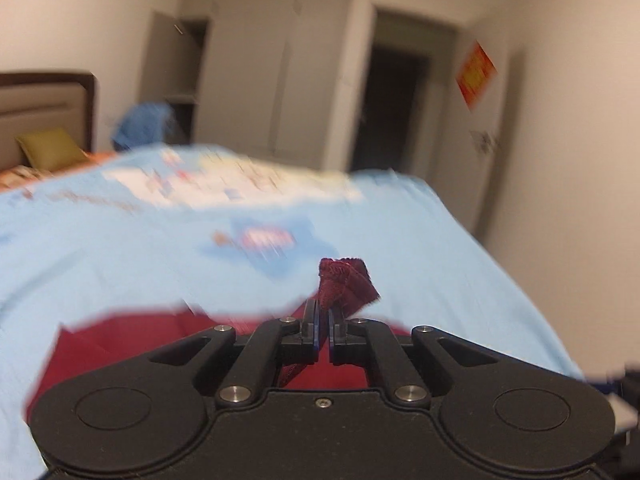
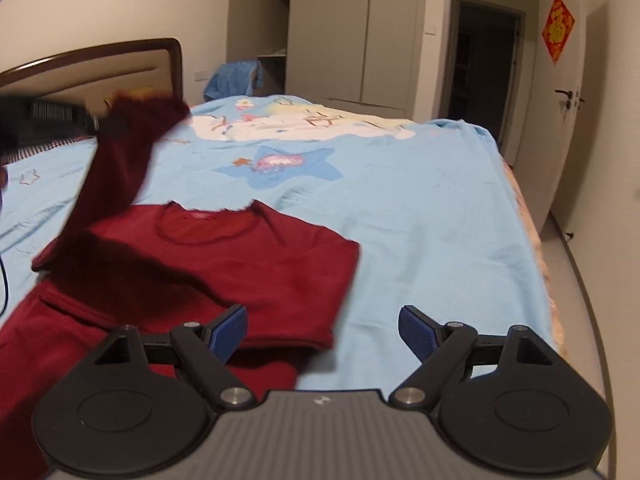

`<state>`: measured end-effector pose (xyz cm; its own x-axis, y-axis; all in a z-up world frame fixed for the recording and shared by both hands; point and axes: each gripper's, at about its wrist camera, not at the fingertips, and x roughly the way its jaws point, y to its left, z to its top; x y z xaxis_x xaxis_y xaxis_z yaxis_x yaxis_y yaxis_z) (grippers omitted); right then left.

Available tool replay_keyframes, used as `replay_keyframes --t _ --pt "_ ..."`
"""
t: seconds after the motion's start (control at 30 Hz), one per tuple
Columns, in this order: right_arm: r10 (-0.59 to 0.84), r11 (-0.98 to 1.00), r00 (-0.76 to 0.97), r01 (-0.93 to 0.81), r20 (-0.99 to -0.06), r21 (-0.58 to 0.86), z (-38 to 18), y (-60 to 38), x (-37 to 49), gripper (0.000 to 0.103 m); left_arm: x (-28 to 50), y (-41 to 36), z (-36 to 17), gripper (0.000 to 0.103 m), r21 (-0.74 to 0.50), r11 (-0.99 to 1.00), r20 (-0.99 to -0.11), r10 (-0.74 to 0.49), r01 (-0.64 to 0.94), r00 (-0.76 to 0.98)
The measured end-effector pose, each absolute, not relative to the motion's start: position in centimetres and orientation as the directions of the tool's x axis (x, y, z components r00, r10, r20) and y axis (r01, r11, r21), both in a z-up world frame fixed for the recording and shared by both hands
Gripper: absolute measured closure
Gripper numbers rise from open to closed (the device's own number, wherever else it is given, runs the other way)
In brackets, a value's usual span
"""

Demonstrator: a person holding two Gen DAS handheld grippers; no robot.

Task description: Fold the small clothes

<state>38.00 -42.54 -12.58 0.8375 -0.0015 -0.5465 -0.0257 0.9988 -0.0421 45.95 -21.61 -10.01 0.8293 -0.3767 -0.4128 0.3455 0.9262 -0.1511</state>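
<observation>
The left gripper (image 1: 323,322) has its jaws pinched narrow on the cuff end of a dark red sleeve (image 1: 346,280), a tuft of the fabric poking out just beyond the jaw tips; seen from the right wrist view the same sleeve (image 2: 120,160) hangs raised off the bed, sloping down from the blurred left gripper (image 2: 48,120) at the far left to the shoulder of the red shirt (image 2: 240,264). The shirt lies flat on the light blue bedsheet (image 2: 420,220) with its neckline away from the jaws, its body ahead and left of the right gripper (image 2: 323,328). The right gripper's jaws stand wide apart and hold nothing: the left blue pad (image 2: 230,326) sits over the shirt's near hem, the right pad over bare sheet. The shirt's right side edge runs from just ahead of the jaws out to the shoulder corner, and beyond it, to the right of the jaws, the sheet lies open as far as the bed's right edge (image 2: 540,240), where it drops to the floor (image 2: 576,264). Ahead of the jaws, past the neckline, a printed star patch (image 2: 280,164) and more open sheet reach toward the far edge, with a headboard (image 2: 120,64) far left and wardrobe doors (image 2: 332,32) behind.
</observation>
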Motion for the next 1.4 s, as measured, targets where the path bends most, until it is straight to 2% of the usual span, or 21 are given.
replay_keyframes --t 0.1,0.2,0.27,0.33,0.37,0.5,0.63,0.73,0.83,0.9,0.97,1.1,1.13,1.17,1.2,1.23,1.3,1.4 --pt "-0.022 0.999 0.824 -0.003 -0.566 -0.042 -13.4 -43.8 37.5 0.016 45.7 -22.3 -13.4 0.094 -0.172 0.899 -0.510 -0.430 0.402 0.745" --pt "-0.029 0.999 0.815 0.011 -0.579 -0.035 -13.9 -44.5 37.2 0.016 45.4 -21.1 -15.3 0.084 -0.197 0.881 -0.548 -0.462 0.429 0.697" --pt "-0.023 1.000 0.810 0.014 -0.586 -0.021 -14.2 -44.6 37.3 0.016 44.9 -20.7 -15.5 0.062 -0.207 0.874 -0.549 -0.476 0.441 0.687" --pt "-0.002 1.000 0.806 0.005 -0.591 0.003 -14.4 -44.4 37.5 0.016 44.4 -20.1 -15.2 0.045 -0.208 0.878 -0.546 -0.469 0.431 0.694" --pt "0.013 1.000 0.805 -0.002 -0.593 0.018 -14.4 -44.2 37.9 0.016 44.1 -19.7 -14.8 0.039 -0.206 0.883 -0.543 -0.463 0.423 0.701" --pt "0.089 0.995 0.798 -0.044 -0.596 0.089 -14.7 -42.9 39.6 0.016 43.0 -17.2 -13.4 0.032 -0.179 0.916 -0.560 -0.395 0.360 0.728" --pt "0.168 0.985 0.788 -0.108 -0.592 0.136 -15.0 -41.2 41.9 0.020 43.7 -13.2 -13.6 0.026 -0.145 0.974 -0.600 -0.224 0.172 0.768" --pt "0.207 0.978 0.763 -0.169 -0.613 0.120 -15.6 -39.3 44.0 0.027 45.0 -9.8 -14.1 0.025 -0.116 0.993 -0.633 -0.052 -0.029 0.772" --pt "0.218 0.974 0.725 -0.197 -0.654 0.107 -17.0 -37.6 45.9 0.042 46.6 -6.2 -15.0 0.024 -0.091 0.975 -0.647 0.096 -0.201 0.756" --pt "0.219 0.973 0.701 -0.208 -0.678 0.099 -17.9 -36.9 46.6 0.057 47.8 -3.7 -15.8 0.027 -0.084 0.955 -0.662 0.160 -0.285 0.732" --pt "0.225 0.971 0.690 -0.217 -0.688 0.101 -18.4 -36.7 46.8 0.065 49.0 -1.2 -16.6 0.034 -0.113 0.931 -0.692 0.178 -0.348 0.700" --pt "0.230 0.971 0.685 -0.211 -0.691 0.114 -18.6 -36.8 46.8 0.075 50.3 2.4 -18.1 0.040 -0.234 0.881 -0.739 0.113 -0.410 0.664" --pt "0.230 0.971 0.685 -0.206 -0.691 0.119 -18.7 -37.0 46.8 0.077 50.5 2.8 -18.5 0.047 -0.262 0.874 -0.746 0.087 -0.411 0.660" --pt "0.230 0.972 0.684 -0.201 -0.692 0.123 -18.7 -37.1 46.9 0.081 50.7 3.1 -18.8 0.062 -0.294 0.866 -0.750 0.053 -0.405 0.659" --pt "0.230 0.972 0.684 -0.198 -0.693 0.127 -18.7 -37.2 47.0 0.085 50.8 3.2 -19.0 0.073 -0.324 0.860 -0.750 0.021 -0.395 0.661" --pt "0.230 0.972 0.684 -0.196 -0.693 0.129 -18.7 -37.3 47.0 0.089 50.8 3.1 -19.0 0.092 -0.345 0.857 -0.745 -0.002 -0.384 0.667" --pt "0.229 0.972 0.687 -0.191 -0.690 0.133 -18.4 -37.5 46.9 0.100 50.4 2.4 -18.3 0.098 -0.316 0.872 -0.722 0.034 -0.373 0.691" --pt "0.218 0.975 0.699 -0.189 -0.681 0.118 -17.9 -37.7 46.6 0.101 50.1 1.3 -17.7 0.099 -0.238 0.881 -0.705 0.133 -0.409 0.697"
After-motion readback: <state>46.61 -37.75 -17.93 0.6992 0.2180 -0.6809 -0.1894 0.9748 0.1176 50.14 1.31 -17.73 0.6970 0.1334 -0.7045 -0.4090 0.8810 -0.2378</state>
